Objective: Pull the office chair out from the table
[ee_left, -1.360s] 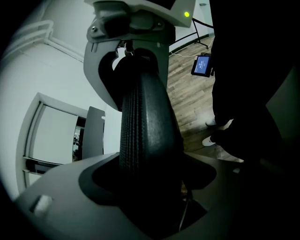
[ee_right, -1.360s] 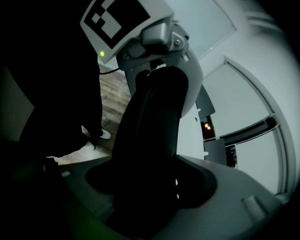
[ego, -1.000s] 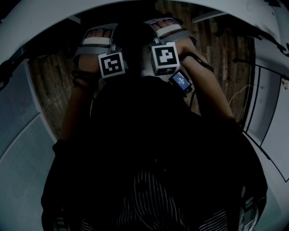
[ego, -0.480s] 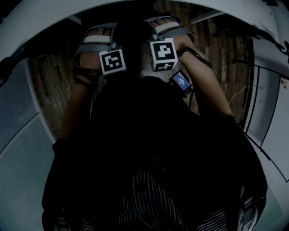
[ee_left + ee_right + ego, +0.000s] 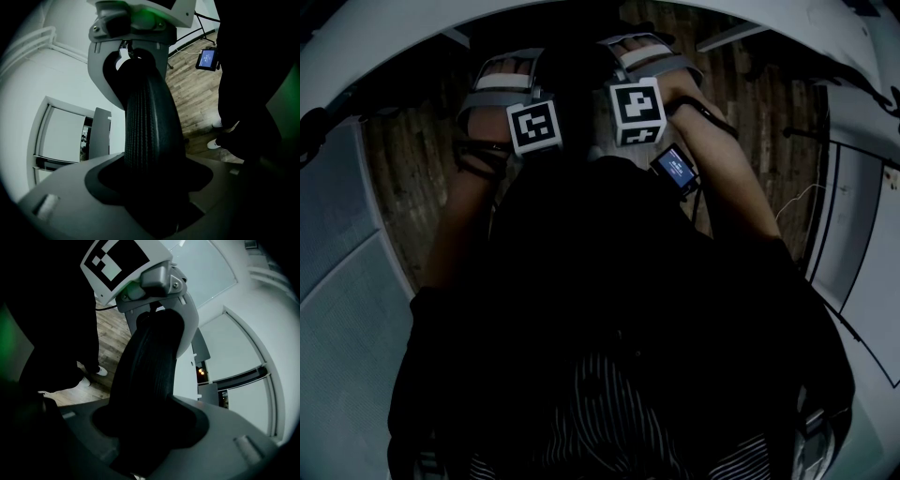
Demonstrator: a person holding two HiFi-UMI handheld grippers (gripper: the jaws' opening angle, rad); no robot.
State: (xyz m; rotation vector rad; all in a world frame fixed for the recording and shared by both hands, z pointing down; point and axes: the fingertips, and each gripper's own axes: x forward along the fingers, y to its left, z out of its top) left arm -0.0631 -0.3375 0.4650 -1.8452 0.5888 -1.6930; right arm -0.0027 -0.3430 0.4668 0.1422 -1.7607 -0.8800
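Observation:
The office chair's black backrest (image 5: 574, 80) shows at the top of the head view, between my two hands. My left gripper (image 5: 502, 80) and right gripper (image 5: 642, 58) clamp its top edge side by side, marker cubes facing me. In the left gripper view the ribbed black edge (image 5: 147, 126) fills the gap between the jaws of my left gripper (image 5: 150, 187) and runs up to the other gripper. The right gripper view shows the same edge (image 5: 147, 376) wedged in my right gripper (image 5: 145, 437), whose jaws have tightened slightly on it. The seat and base are hidden.
A curved white table (image 5: 384, 28) arcs across the top of the head view, over a wooden floor (image 5: 403, 178). Grey panels (image 5: 337, 309) stand at the left and a white frame (image 5: 853, 234) at the right. A small lit screen (image 5: 677, 169) hangs off the right gripper. My shoes (image 5: 218, 140) are close behind.
Both grippers, still clamped on the backrest, have shifted a little up in the head view. The curved table edge at the left has slid slightly.

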